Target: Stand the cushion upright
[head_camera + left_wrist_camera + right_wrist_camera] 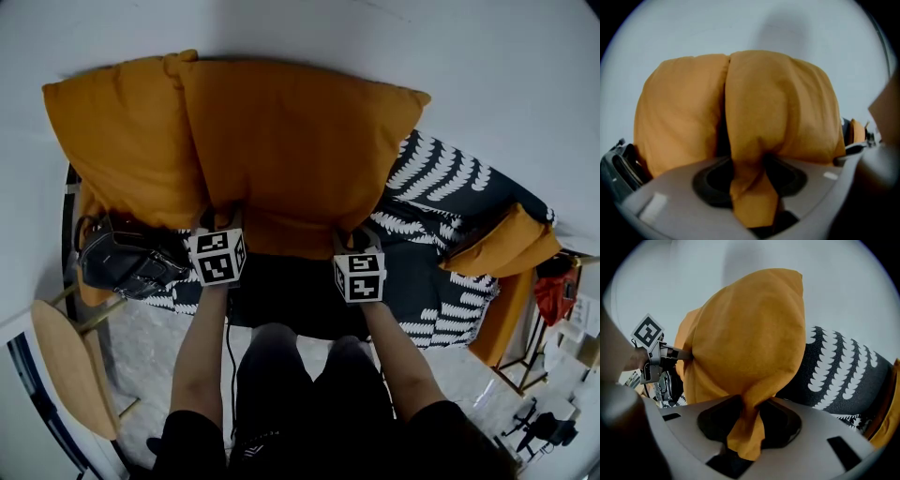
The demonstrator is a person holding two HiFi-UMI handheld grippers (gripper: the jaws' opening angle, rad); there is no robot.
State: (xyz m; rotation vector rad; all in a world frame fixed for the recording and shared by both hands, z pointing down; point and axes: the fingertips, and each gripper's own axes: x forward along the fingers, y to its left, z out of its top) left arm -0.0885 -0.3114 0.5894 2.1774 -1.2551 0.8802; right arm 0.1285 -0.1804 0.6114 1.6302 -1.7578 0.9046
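A big orange cushion (300, 150) stands upright on the bed and leans on the white wall. It fills the left gripper view (778, 103) and the right gripper view (750, 333). My left gripper (223, 223) is at its lower left edge and my right gripper (361, 242) at its lower right edge. In each gripper view a bunched fold of orange fabric runs down between the jaws, with dark gaps on both sides of it, at the left gripper (752, 187) and at the right gripper (745, 427). Both stand open around the fabric.
A second orange cushion (122, 131) leans beside the first at the left. The bed has a dark cover with white fern print (441, 216). A black bag (122, 258) lies at the bed's left end, a wooden chair (70, 366) stands below it, and another orange cushion (506, 244) lies far right.
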